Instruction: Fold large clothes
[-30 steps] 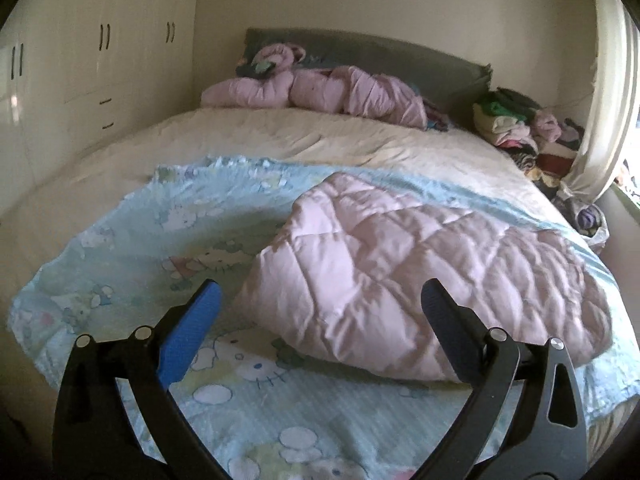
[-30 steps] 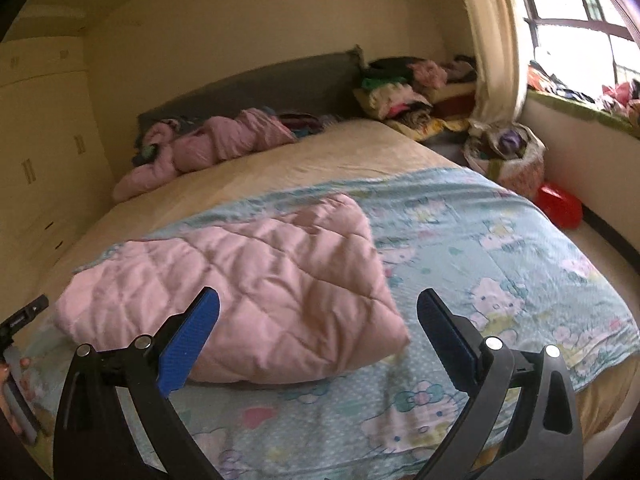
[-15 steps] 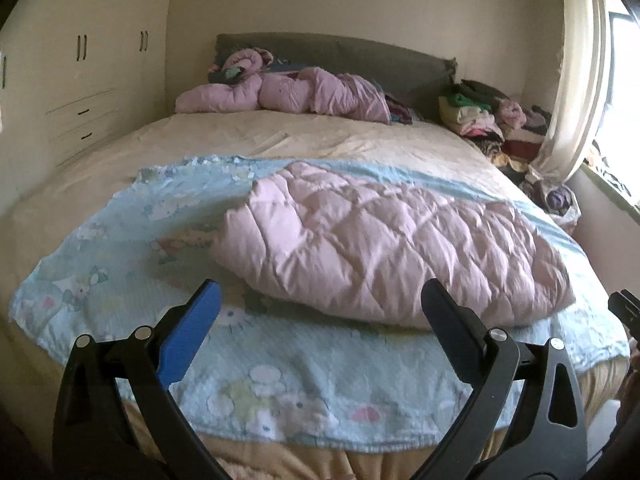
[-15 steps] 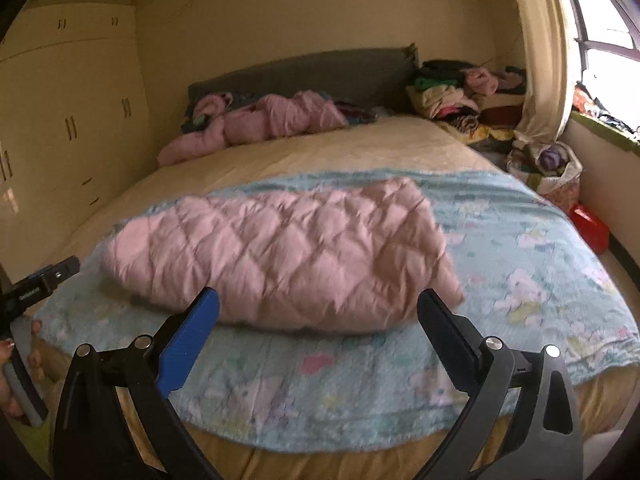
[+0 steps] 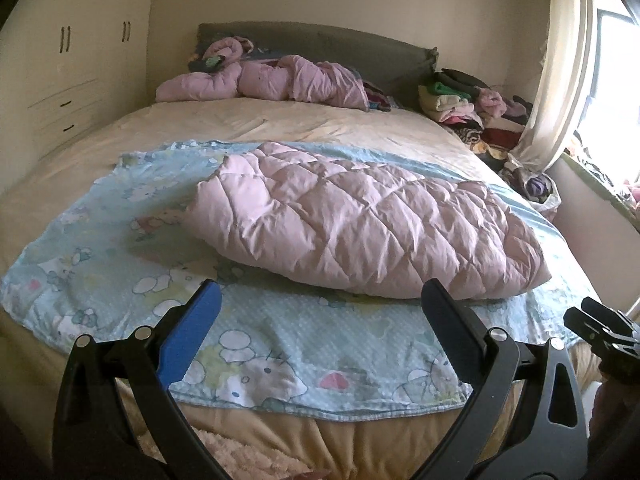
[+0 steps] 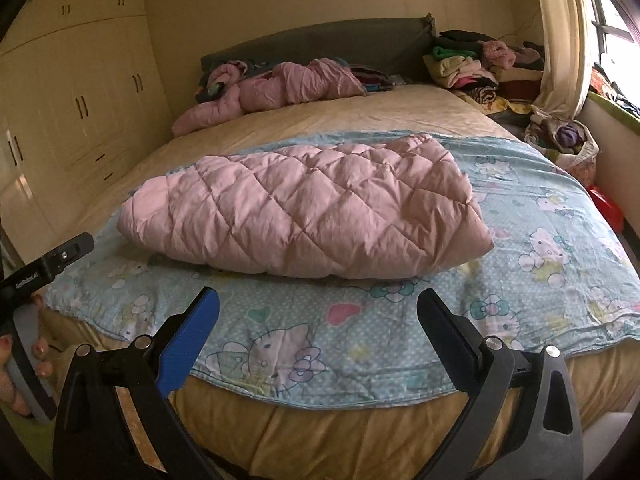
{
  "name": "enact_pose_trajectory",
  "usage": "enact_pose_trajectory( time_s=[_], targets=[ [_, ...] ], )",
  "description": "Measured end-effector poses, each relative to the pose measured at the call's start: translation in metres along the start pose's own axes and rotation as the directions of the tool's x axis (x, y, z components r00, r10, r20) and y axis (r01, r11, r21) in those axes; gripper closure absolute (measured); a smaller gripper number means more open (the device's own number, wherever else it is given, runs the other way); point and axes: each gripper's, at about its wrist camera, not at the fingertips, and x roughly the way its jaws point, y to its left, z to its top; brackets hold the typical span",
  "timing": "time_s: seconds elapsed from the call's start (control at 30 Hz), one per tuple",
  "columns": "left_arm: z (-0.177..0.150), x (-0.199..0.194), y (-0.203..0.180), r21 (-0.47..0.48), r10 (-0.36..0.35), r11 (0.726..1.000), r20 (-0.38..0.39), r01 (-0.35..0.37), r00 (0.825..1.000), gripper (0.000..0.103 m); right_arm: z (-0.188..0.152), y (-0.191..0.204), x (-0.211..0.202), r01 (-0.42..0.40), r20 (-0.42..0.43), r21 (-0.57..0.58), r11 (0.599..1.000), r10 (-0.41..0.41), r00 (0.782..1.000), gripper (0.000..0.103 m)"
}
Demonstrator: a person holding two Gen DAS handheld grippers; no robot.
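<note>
A pink quilted coat (image 5: 360,220) lies folded on a blue cartoon sheet (image 5: 280,344) spread over the near half of the bed (image 5: 280,128). By the headboard (image 5: 320,46) lies another crumpled pink garment (image 5: 272,80); a clothes pile (image 5: 468,104) stands beside the curtain (image 5: 560,80), and wardrobes (image 6: 80,100) line the far side. The bed's near edge is partly hidden behind the gripper frames. The left gripper (image 5: 316,312) and right gripper (image 6: 316,312) hover short of the bed, fingers spread wide, gripping nothing, side by side and well apart from the coat.
</note>
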Motion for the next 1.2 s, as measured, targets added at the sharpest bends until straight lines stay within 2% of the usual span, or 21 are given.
enact_pose_trajectory(
  time_s=[1.2],
  targets=[
    [-0.0006,-0.0055,0.0002,0.001,0.005,1.0,0.01,-0.005,1.0,0.009,-0.0014,0.0024,-0.0107,0.007,0.017,0.004,1.0,-0.007,1.0,0.004]
  ],
)
